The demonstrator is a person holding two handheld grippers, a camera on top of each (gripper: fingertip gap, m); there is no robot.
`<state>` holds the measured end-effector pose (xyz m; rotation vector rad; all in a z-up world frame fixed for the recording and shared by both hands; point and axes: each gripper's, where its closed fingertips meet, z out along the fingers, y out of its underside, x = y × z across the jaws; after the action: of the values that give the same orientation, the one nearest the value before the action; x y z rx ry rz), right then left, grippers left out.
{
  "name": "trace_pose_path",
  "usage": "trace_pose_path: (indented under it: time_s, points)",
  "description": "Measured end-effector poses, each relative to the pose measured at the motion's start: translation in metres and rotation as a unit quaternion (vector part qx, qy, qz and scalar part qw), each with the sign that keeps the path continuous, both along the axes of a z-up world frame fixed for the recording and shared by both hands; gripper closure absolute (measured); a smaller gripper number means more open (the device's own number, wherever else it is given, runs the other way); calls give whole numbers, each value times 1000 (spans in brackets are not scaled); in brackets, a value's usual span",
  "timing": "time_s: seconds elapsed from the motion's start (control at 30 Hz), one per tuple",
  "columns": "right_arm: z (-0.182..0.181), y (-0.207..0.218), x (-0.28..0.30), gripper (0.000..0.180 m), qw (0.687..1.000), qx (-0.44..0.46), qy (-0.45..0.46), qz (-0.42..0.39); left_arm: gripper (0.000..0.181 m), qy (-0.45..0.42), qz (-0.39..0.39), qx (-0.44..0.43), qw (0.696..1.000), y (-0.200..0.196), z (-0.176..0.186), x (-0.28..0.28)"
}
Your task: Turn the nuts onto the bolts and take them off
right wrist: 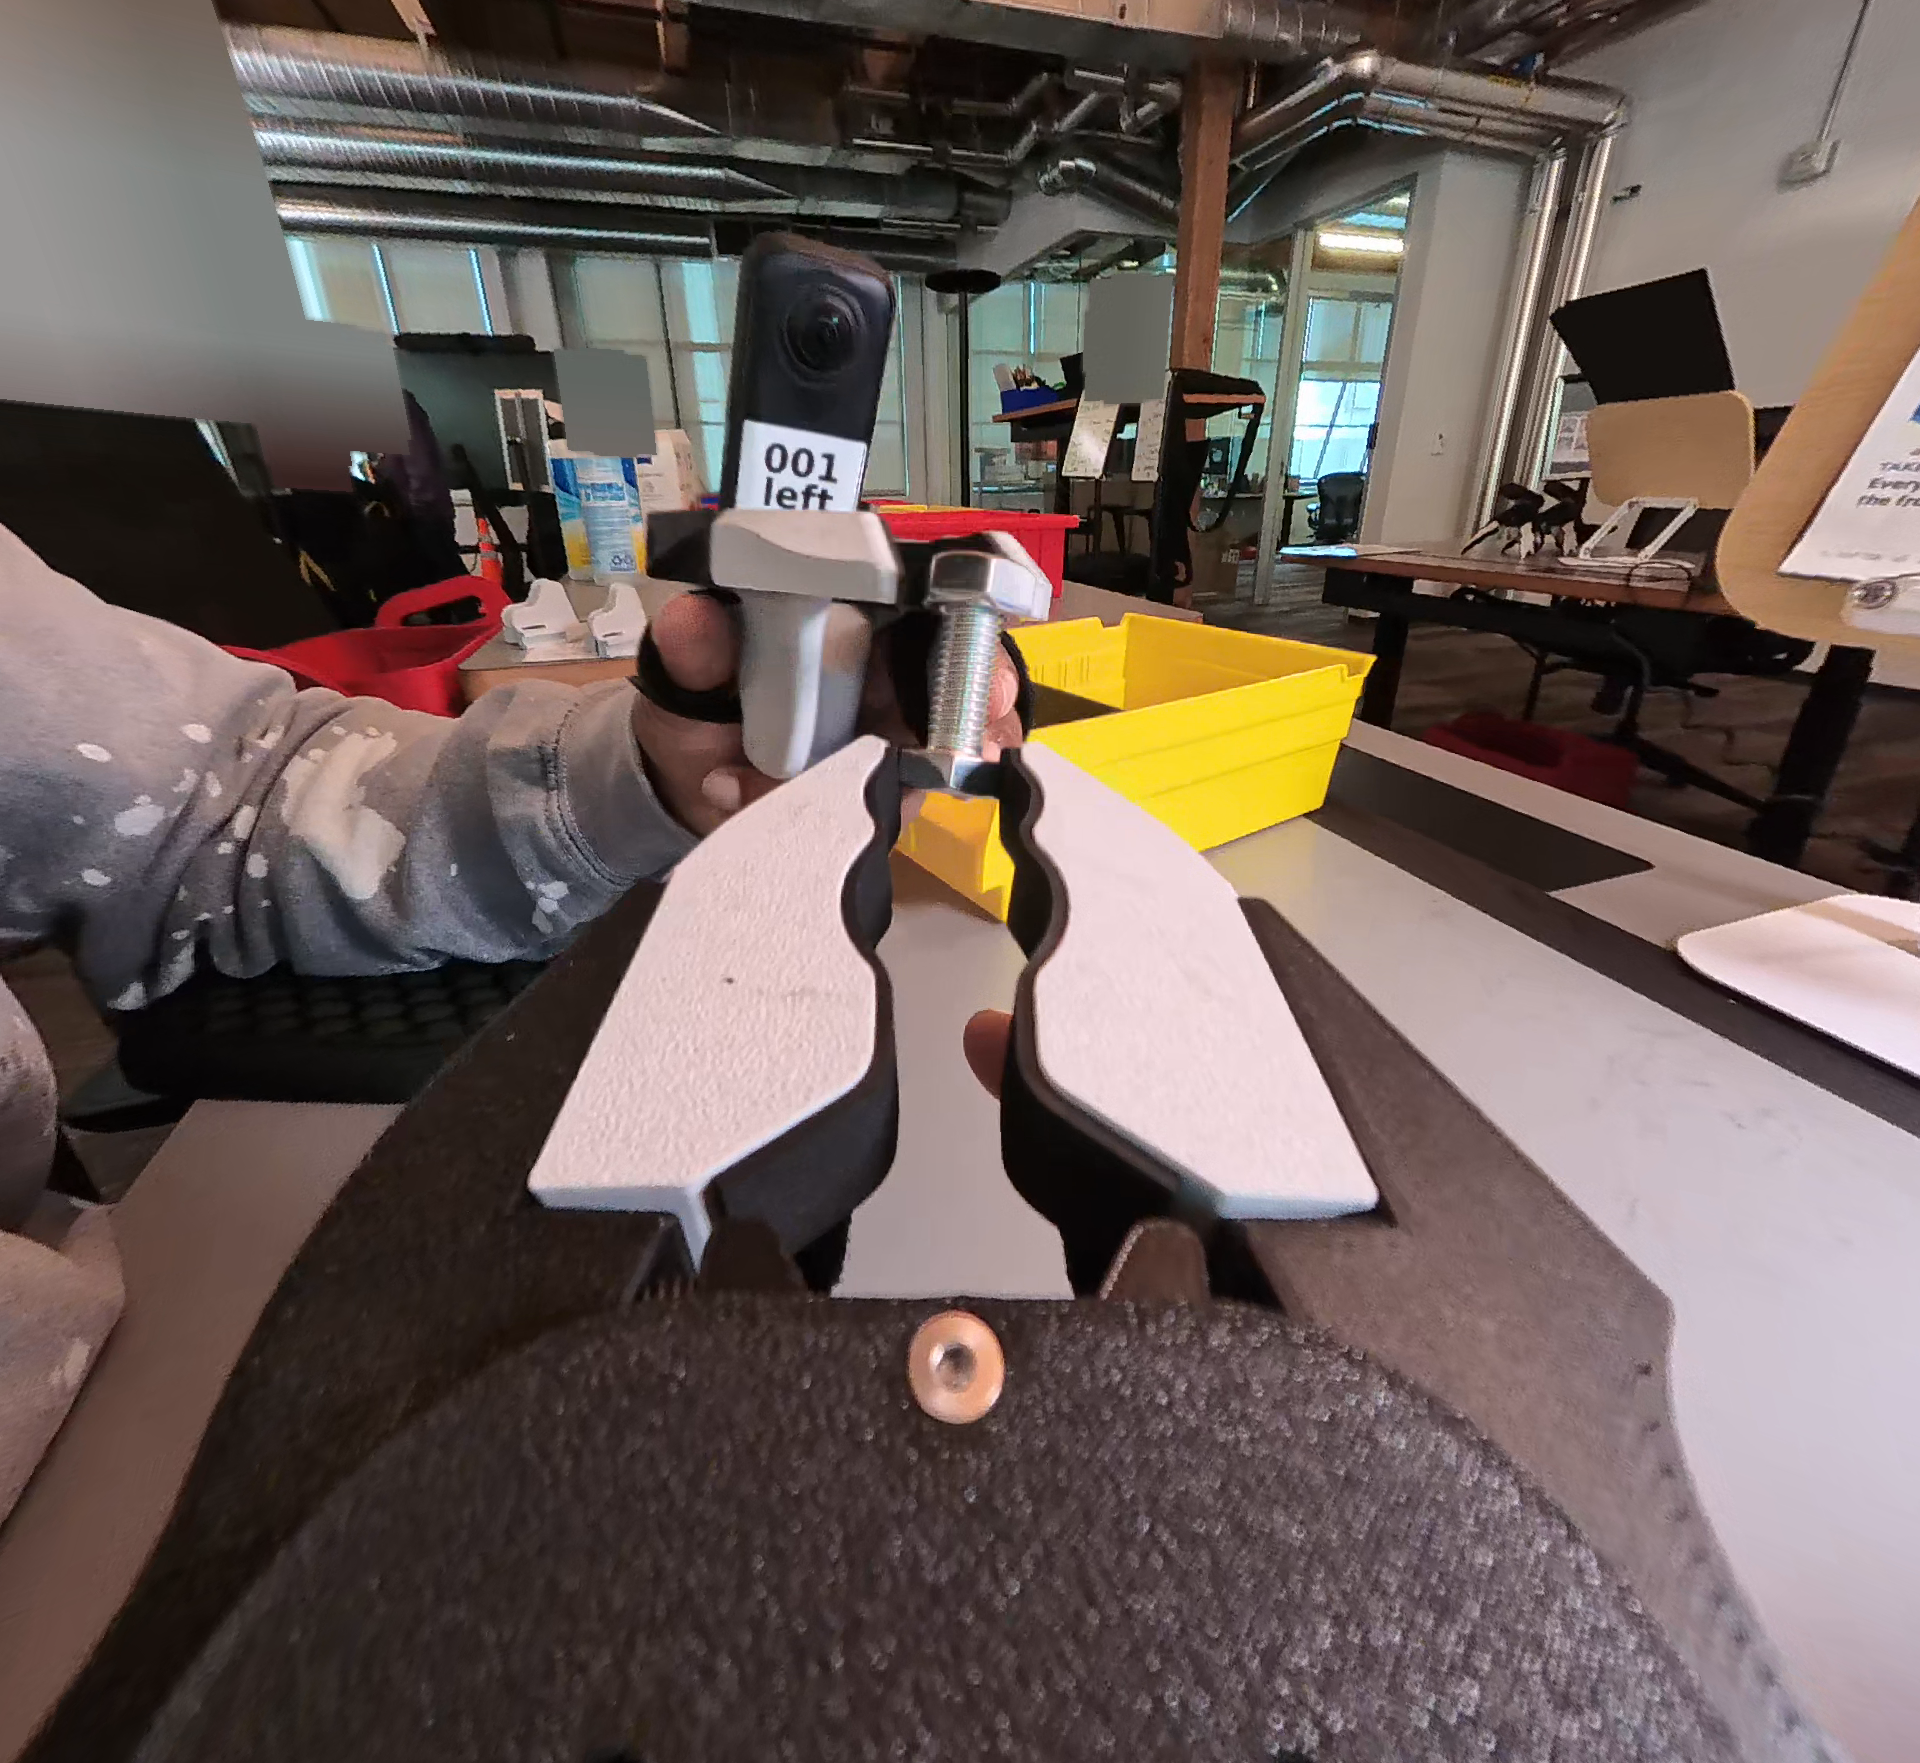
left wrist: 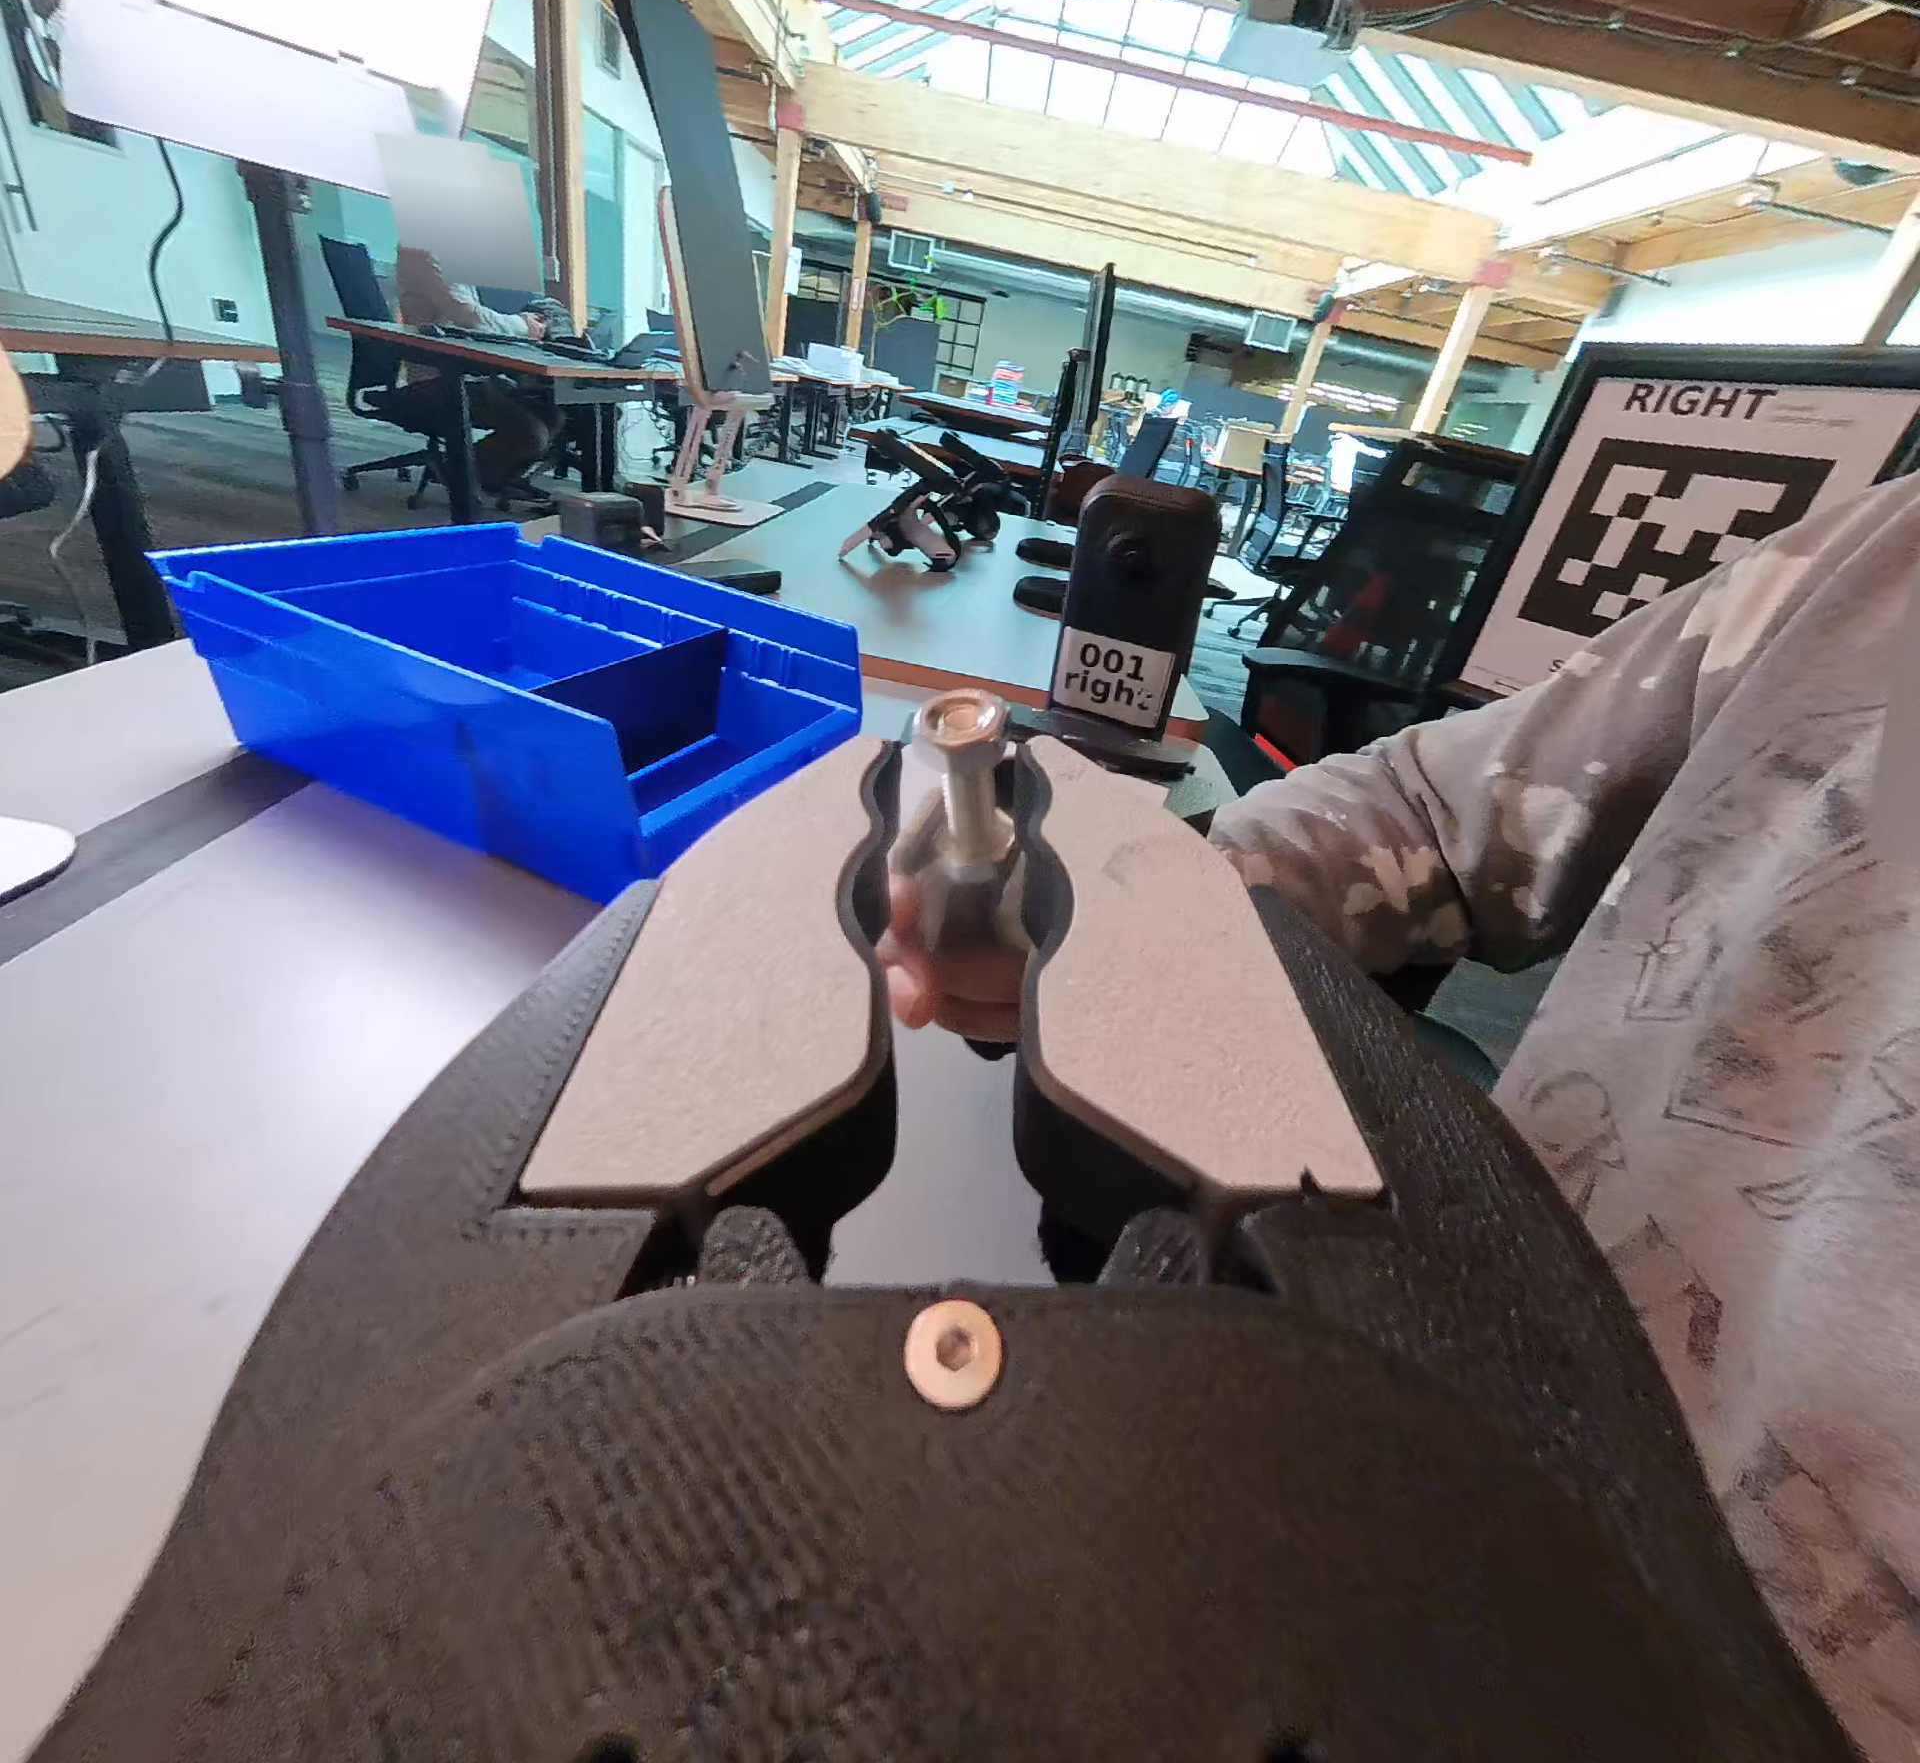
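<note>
Both grippers' jaws grip one bolt (right wrist: 961, 674): left its head, right its nut (right wrist: 951, 770).

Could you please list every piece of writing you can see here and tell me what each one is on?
I cannot quote writing; it stands on:
White sticker on the black camera, left wrist view.
Black-and-white marker board.
White sticker on the black camera, right wrist view.
Sheet on the wooden stand: blurred.
</note>
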<state>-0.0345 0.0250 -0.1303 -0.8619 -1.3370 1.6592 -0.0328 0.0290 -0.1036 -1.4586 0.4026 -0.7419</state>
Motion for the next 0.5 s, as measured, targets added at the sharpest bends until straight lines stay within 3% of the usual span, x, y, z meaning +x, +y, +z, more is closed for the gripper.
trace_pose_path:
  time_s: [0.33, 0.5]
  points:
    - [-14, -4, -7, 161, 999, 23, -37, -15, 162, 24, 5, -3, 1000, 2, -6, 7]
    - [-6, -6, 0, 162, 1000, 10, -11, 9, 167, 6, -8, 3, 1000, -1, -4, 0]
